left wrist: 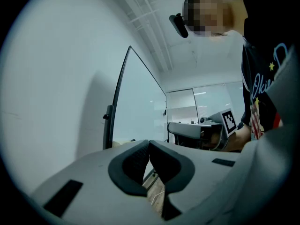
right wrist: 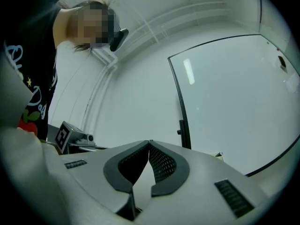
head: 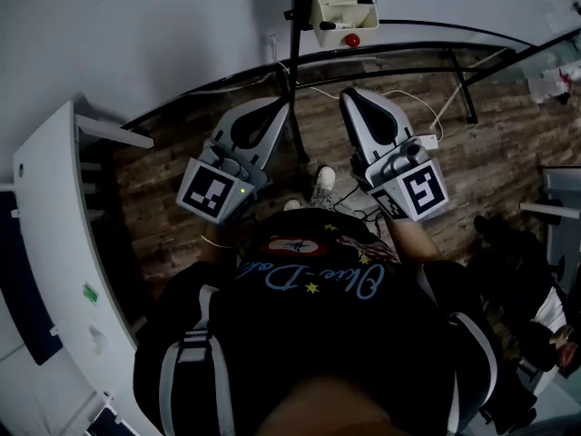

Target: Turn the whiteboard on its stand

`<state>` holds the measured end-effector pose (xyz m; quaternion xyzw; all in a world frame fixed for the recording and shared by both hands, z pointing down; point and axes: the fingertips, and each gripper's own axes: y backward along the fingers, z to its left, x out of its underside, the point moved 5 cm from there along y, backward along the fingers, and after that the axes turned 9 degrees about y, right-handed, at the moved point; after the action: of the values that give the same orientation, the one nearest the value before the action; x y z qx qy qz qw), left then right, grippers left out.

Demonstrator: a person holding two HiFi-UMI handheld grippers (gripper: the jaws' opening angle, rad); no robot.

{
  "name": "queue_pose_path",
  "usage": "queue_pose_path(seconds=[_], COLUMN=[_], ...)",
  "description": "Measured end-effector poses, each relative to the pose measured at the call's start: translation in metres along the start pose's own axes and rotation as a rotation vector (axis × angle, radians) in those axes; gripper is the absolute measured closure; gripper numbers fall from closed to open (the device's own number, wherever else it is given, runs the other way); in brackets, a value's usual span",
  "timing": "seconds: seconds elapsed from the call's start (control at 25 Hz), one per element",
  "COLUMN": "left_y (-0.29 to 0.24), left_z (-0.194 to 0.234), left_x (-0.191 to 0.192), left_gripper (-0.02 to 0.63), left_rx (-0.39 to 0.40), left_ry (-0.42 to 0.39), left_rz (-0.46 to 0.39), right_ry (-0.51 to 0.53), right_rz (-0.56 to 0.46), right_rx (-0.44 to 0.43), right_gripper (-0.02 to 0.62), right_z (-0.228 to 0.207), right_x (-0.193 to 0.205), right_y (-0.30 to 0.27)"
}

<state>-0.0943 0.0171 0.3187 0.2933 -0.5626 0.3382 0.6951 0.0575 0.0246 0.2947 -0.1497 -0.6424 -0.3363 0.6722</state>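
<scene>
2 white shoes (head: pixel 324 178) stand on the wooden floor (head: pixel 182 180), just short of the stand pole (head: pixel 298 80). The left gripper (head: pixel 277 107) and right gripper (head: pixel 349 95) flank that pole, both with fingers together and empty. Behind the pole, the whiteboard (right wrist: pixel 234 102) stands upright, 1 marker tray (head: pixel 343 12) beside the pole.

Dark wood-plank floor (head: pixel 172 184) underfoot
A white cable (head: pixel 443 109) loops across its far right; a white surface (head: pixel 54 234) stands left.

Dark wood-plank floor (head: pixel 163 180) across mid-frame. White cable (head: pixel 408 92) lying upper centre, beside a black stand leg (head: pixel 463 89).
</scene>
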Motion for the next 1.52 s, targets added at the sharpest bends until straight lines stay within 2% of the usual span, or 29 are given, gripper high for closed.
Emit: queue_pose_path(seconds=[0.24, 0.48, 0.72, 1.52], left_y=[-0.023, -0.052, -0.078, -0.130], left_z=[0.009, 0.020, 0.028, 0.041], left_x=[-0.010, -0.016, -0.022, -0.030], left_gripper=[0.609, 0.609, 0.609, 0.580], left_rx=[-0.028, -0.029, -0.054, -0.138], left_ry=[-0.021, 0.002, -0.019, -0.016], left_rz=[-0.025, -0.023, -0.014, -0.025], right_ry=[-0.012, -0.016, -0.008, -0.028], right_rz=[-0.014, -0.030, -0.031, -0.058], right_rx=[-0.032, -0.053, -0.086, -0.196], right_gripper=[0.562, 0.561, 0.560, 0.545], right_z=[-0.023, -0.049, -0.071, -0.124], right_x=[0.004, 0.008, 0.013, 0.020], right_y=[-0.015, -0.026, -0.041, -0.069])
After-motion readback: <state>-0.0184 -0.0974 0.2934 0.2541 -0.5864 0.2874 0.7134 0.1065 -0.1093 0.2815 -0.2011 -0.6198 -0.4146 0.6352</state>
